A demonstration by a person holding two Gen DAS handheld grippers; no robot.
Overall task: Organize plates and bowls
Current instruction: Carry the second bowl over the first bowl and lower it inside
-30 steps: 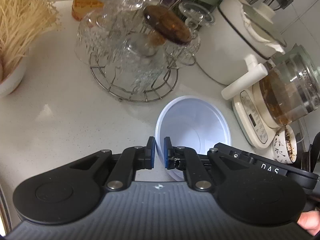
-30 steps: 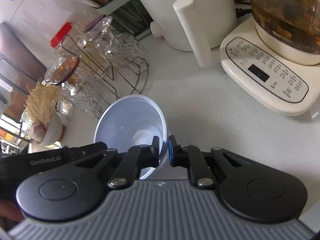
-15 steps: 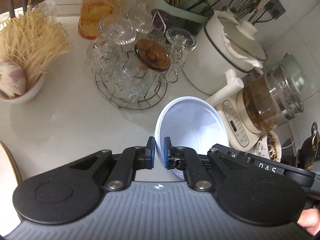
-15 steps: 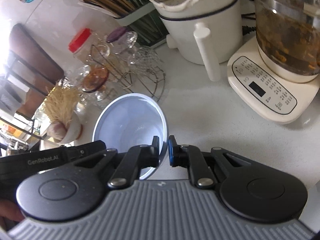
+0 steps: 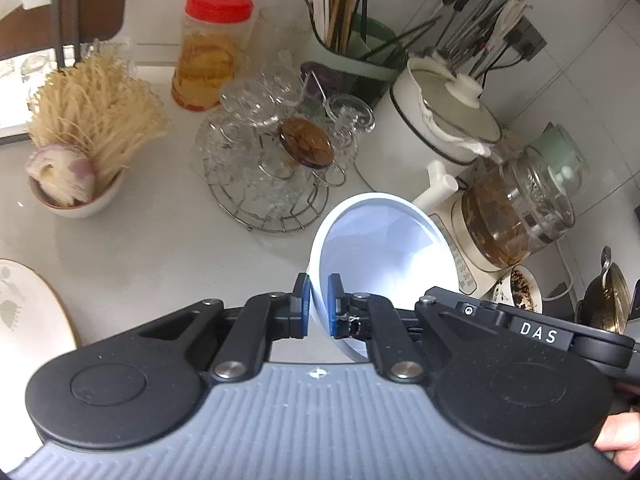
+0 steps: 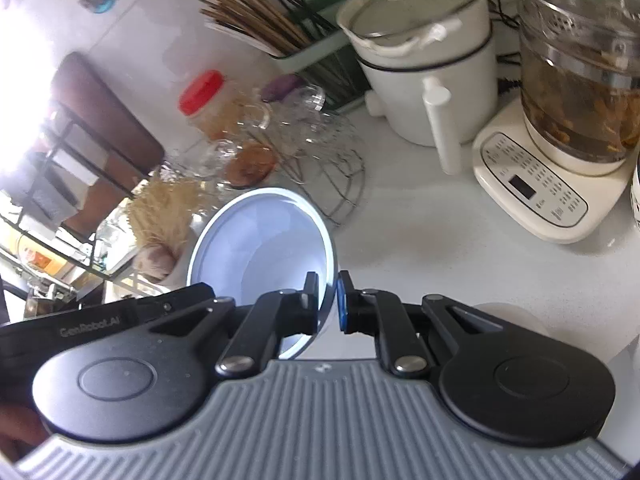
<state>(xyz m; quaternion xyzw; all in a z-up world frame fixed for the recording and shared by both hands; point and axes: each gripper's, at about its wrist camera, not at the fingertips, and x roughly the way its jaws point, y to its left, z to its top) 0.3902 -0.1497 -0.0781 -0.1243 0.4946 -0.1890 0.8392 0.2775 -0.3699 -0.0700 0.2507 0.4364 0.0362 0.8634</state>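
Bowl (image 5: 384, 256), pale blue-white, hangs tilted above the white counter (image 5: 140, 248), its rim pinched on opposite sides by the left gripper (image 5: 318, 306) and the right gripper (image 6: 328, 300), both clamped on it. Its underside and lower edge are hidden behind the gripper bodies. A patterned plate (image 5: 24, 312) is cut off at the left wrist view's edge; the glass rack (image 6: 320, 160) is blurred in the right wrist view.

Home kitchen. Shown by: white speckled stone countertop (image 5: 152, 248), round wire rack w/ upturned clear glass cups (image 5: 268, 168), green holder full of chopsticks & utensils (image 5: 352, 52), white electric pot w/ lid (image 5: 436, 132), glass kettle on cream electronic base (image 6: 576, 80), tiled wall.
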